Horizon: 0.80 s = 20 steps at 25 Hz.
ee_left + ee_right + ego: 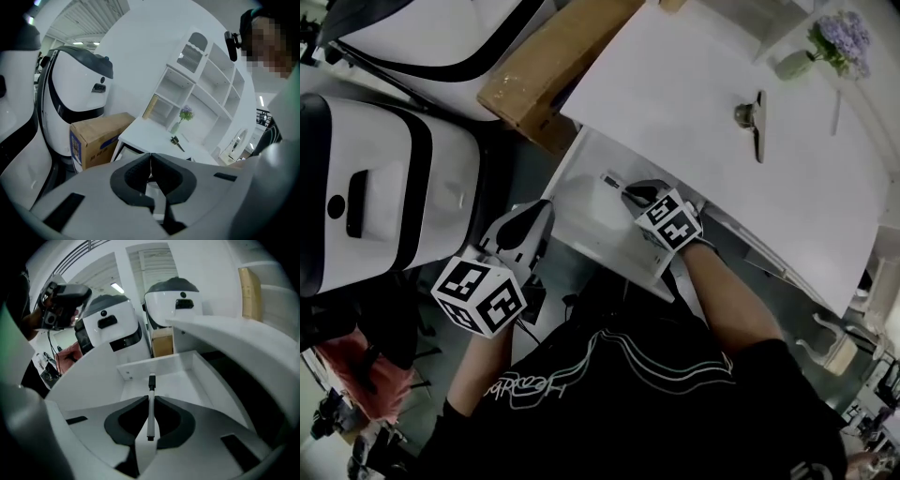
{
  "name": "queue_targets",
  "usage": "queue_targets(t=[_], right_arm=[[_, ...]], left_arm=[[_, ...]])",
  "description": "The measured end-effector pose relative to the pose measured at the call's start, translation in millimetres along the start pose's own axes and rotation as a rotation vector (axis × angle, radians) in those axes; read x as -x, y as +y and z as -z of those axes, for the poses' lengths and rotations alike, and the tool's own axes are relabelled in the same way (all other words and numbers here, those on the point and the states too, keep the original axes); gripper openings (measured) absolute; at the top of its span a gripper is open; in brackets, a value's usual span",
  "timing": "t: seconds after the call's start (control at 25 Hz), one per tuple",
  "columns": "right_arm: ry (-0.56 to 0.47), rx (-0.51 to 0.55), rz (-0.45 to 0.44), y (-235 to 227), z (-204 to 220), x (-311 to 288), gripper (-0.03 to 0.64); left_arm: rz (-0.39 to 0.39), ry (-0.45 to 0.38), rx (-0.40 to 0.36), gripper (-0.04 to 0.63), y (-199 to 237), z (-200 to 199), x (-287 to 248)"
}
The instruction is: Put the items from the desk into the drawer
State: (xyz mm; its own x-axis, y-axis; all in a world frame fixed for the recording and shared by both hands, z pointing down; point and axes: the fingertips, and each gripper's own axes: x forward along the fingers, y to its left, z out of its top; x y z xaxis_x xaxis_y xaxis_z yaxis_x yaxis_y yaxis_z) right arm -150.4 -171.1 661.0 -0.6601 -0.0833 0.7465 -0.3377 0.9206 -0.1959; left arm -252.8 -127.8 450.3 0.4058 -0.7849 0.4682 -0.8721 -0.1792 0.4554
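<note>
A white pen with a black cap (151,404) is clamped in my right gripper (150,401), its cap end pointing out over the open white drawer (187,376). The head view shows that gripper (630,192) and the pen (612,181) above the drawer (581,225), which is pulled out from under the white desk (694,84). A dark metal clip-like item (753,117) lies on the desk; it also shows in the left gripper view (176,142). My left gripper (539,211) hangs by the drawer's left edge, jaws shut (150,159) with nothing between them.
A vase of purple flowers (825,47) stands at the desk's far corner. A cardboard box (548,70) sits beyond the drawer, and big white-and-black machines (384,197) stand left. A white shelf unit (197,84) rises behind the desk. A white chair (839,337) is at right.
</note>
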Motion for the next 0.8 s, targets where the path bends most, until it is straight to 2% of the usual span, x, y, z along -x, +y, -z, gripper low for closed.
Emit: queue_targets(t=[0.2, 0.4, 0.48, 0.56, 0.64, 0.8], right_arm=[[0.168, 0.087, -0.032, -0.8, 36.0, -54.6, 0.063], [0.258, 0.089, -0.034, 0.6, 62.2, -79.2, 0.063], [0.289, 0.06, -0.023, -1.6, 69.6, -82.8, 0.064], [0.289, 0.001, -0.04, 0.0, 69.6, -84.0, 0.066], [0.272, -0.036, -0.057, 3.7, 65.6, -82.0, 0.155], [0.195, -0.055, -0.047, 7.7, 47.2, -59.0, 0.187]], left_arm=[[-0.05, 0.012, 0.03, 0.021, 14.3, 12.4, 7.3], [-0.093, -0.013, 0.06, 0.021, 26.6, 18.1, 20.4], [-0.108, -0.024, 0.069, 0.021, 29.5, 18.2, 25.0], [-0.124, -0.031, 0.072, 0.021, 31.9, 17.1, 28.7], [-0.13, -0.033, 0.074, 0.021, 32.6, 16.1, 31.9], [-0.102, -0.047, 0.055, 0.021, 26.5, 9.5, 30.7]])
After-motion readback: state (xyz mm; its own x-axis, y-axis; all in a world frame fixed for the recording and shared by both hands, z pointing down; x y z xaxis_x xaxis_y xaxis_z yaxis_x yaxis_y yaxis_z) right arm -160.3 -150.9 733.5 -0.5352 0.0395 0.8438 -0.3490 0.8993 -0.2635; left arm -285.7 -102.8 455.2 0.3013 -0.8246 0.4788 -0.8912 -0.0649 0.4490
